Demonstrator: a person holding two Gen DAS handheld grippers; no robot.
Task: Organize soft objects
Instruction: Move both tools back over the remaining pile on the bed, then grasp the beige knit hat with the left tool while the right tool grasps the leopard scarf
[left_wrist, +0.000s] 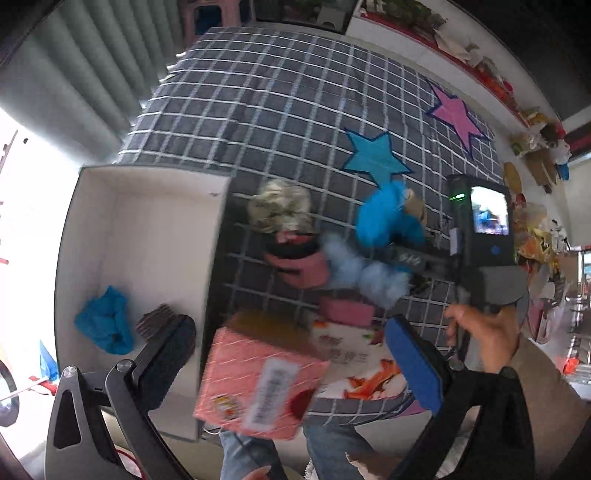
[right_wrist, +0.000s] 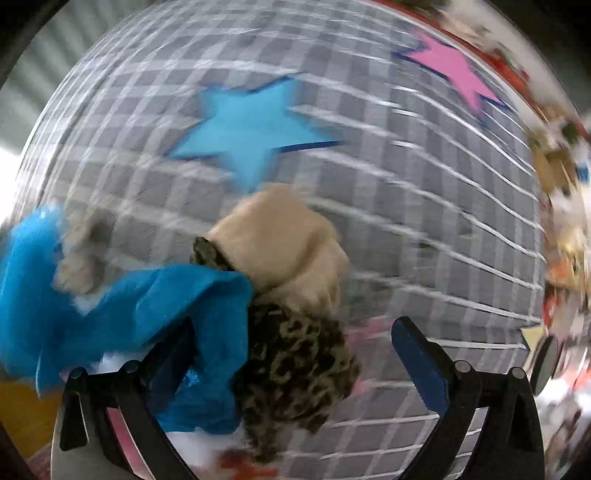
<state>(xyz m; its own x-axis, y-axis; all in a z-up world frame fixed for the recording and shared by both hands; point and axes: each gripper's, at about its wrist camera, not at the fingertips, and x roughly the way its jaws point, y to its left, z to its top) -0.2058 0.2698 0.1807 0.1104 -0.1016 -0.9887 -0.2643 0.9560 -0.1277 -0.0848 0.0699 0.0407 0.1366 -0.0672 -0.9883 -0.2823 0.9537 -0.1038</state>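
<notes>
A pile of soft things lies on the grey checked bedspread (left_wrist: 280, 92): a camouflage-print scrunchie (left_wrist: 280, 206), pink pieces (left_wrist: 299, 266), a pale blue fluffy piece (left_wrist: 362, 273) and a bright blue cloth (left_wrist: 388, 218). My left gripper (left_wrist: 291, 354) is open over a blurred pink checked packet (left_wrist: 258, 384). In the right wrist view my right gripper (right_wrist: 295, 354) is open. The blue cloth (right_wrist: 147, 314) drapes over its left finger. A leopard-print scrunchie (right_wrist: 295, 369) and a beige plush (right_wrist: 288, 240) lie between the fingers.
A white box (left_wrist: 129, 229) stands left of the pile, holding a blue cloth (left_wrist: 105, 325) and a dark ribbed item (left_wrist: 159, 317). A hand (left_wrist: 476, 332) holds the right gripper's handle. Blue star (left_wrist: 375, 157) and pink star (left_wrist: 456, 114) patches mark the bedspread. Clutter lines the right wall.
</notes>
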